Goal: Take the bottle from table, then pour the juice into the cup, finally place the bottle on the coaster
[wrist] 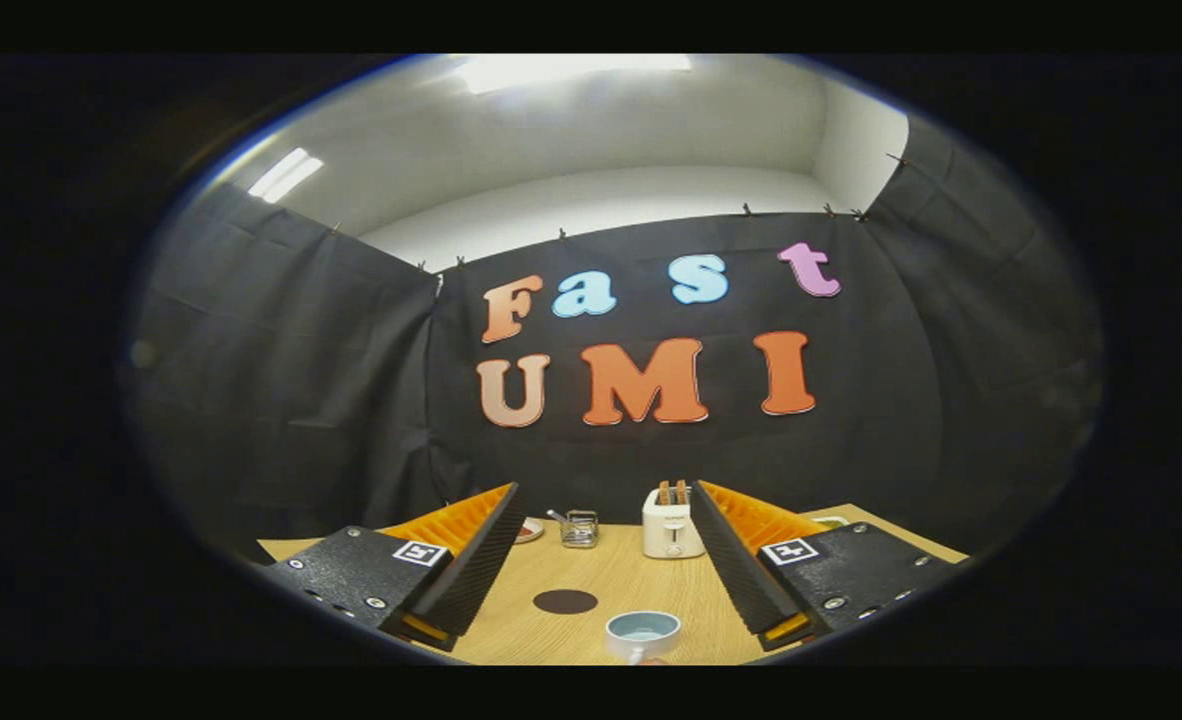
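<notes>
- Gripper view looks out level over a wooden worktop, with the tool held above it, its two fingers spread wide apart and nothing between them.
- Between the fingers and close in front sits a pale blue cup, upright, mouth up, its handle turned toward the tool.
- Just beside the cup, slightly further out and toward the left finger, lies a dark round coaster, flat on the wood and apart from the cup.
- Further back stand a white toaster with slices in its slots, close by the right finger, and a small glass holder; a plate edge peeps out behind the left finger.
- I cannot pick out the bottle anywhere on the worktop from here, so which way it lies from the tool cannot be told.
- My guess is the task is at its very start: the tool must turn or drop until the bottle comes between the fingers, while the cup and coaster already lie straight ahead for the pour and the set-down.
</notes>
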The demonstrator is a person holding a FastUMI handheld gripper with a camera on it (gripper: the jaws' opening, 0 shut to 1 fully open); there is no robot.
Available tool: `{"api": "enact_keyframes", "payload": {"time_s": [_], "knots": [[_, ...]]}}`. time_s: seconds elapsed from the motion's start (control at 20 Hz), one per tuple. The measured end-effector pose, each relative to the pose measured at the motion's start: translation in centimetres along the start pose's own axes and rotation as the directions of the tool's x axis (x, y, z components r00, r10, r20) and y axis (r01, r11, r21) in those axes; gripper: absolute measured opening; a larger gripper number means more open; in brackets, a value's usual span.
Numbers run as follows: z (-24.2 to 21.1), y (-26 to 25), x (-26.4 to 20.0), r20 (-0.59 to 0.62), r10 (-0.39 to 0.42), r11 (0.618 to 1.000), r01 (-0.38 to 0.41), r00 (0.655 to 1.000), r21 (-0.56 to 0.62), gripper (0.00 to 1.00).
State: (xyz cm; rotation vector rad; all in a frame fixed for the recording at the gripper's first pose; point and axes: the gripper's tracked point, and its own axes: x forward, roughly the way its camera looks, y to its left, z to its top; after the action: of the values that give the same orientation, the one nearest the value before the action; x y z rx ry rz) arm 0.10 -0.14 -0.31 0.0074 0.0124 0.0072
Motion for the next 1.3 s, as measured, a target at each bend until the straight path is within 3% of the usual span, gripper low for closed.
{"api": "enact_keyframes", "payload": {"time_s": [0.6,1.3], "knots": [[-1.3,-0.2,0.0,-0.036,-0.006,1.0,0.007,0.999,0.022,0.98],[-6.2,-1.0,-0.7,-0.163,-0.013,0.999,0.021,0.987,0.049,0.98]]}}
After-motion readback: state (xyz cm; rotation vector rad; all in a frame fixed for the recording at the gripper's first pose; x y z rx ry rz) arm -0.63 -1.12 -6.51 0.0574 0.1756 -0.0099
